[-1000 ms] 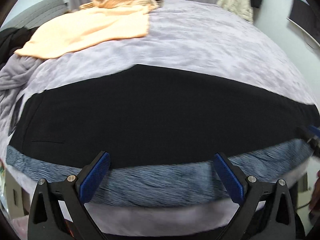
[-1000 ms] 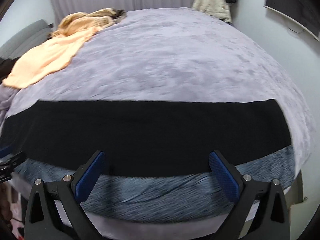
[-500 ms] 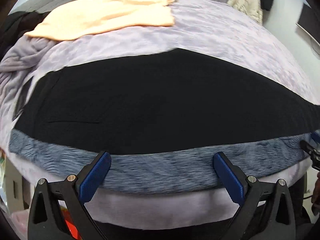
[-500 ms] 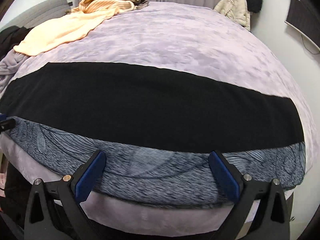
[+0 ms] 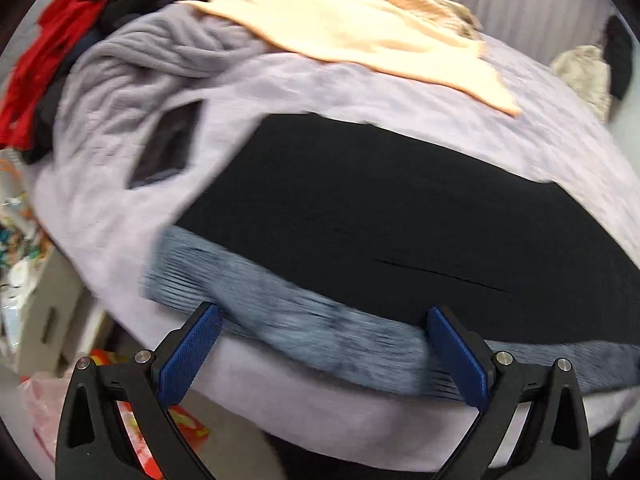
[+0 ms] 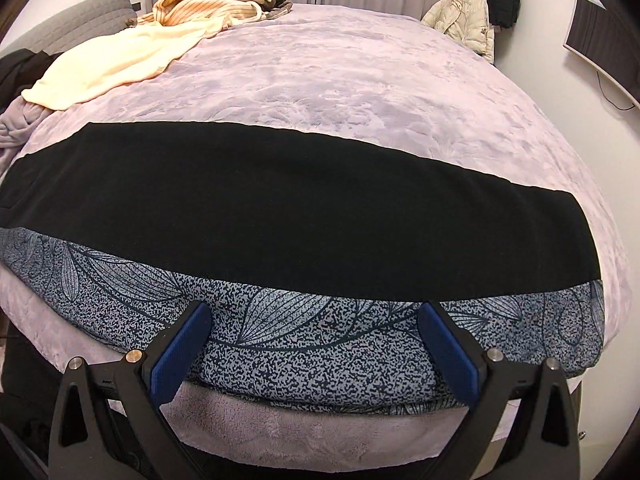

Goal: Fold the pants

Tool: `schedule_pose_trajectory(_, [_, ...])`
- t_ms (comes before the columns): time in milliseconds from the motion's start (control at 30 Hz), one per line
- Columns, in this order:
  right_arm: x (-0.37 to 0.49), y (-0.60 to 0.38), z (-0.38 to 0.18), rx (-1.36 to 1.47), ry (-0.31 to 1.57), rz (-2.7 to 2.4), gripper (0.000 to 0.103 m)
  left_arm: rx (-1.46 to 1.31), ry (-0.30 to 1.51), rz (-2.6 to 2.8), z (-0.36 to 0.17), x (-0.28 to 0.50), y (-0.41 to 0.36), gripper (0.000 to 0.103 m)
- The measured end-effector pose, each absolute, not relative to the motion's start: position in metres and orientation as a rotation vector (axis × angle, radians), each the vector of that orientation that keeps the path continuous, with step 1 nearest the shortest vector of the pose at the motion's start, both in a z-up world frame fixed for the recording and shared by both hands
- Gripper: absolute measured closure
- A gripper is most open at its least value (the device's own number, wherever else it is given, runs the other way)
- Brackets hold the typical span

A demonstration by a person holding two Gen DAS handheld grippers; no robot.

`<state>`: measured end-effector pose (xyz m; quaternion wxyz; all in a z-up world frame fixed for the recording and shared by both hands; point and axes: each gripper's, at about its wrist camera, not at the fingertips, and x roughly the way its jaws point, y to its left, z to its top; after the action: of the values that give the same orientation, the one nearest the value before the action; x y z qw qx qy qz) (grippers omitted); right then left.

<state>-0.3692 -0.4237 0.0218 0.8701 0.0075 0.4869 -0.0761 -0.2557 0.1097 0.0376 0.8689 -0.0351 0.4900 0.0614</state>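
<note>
The left tool [image 5: 322,354] stands wide open with nothing between its blue pads [image 5: 188,354], hanging just off the near edge of the bed [image 5: 328,88]. The right tool [image 6: 314,350] is spread equally wide and empty, also at the bed's near edge.

The pants [image 6: 296,208] lie flat across the near part of the bed as one long black band running left to right. A blue-grey leaf-patterned cloth [image 6: 320,344] lies under them and shows as a strip along their near side, between the pants and the bed's edge. Both tools' pads sit over this strip in their views; whether they touch it cannot be told.

Toward the far left of the bed lies a pale peach garment [image 6: 116,62], with a striped tan garment [image 6: 208,2] bunched behind it. Off the bed's left side in the blurred left view are a crumpled grey blanket [image 5: 132,68] and a red cloth [image 5: 44,60].
</note>
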Motion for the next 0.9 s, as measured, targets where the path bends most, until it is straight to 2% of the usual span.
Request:
schedule_pose_trajectory(167, [-0.369,-0.421,0.021,0.014,1.019,-0.166,0.0,-0.248,1.061,0.265,0.036,-0.255,0.17,0.0])
schedule_pose_trajectory(500, [-0.366,-0.418,0.024,0.015,1.038,-0.179,0.0,-0.18,1.052,0.36,0.041,-0.257,0.164,0.0])
schedule_pose_trajectory(667, [-0.36,-0.411,0.035,0.034,1.026,-0.188,0.0,-0.128,0.983,0.164,0.07,-0.255,0.091,0.0])
schedule_pose_trajectory(900, [-0.351,-0.422,0.028,0.087,1.04,-0.128,0.0,0.062,1.022,-0.204,0.056,-0.253,-0.075,0.0])
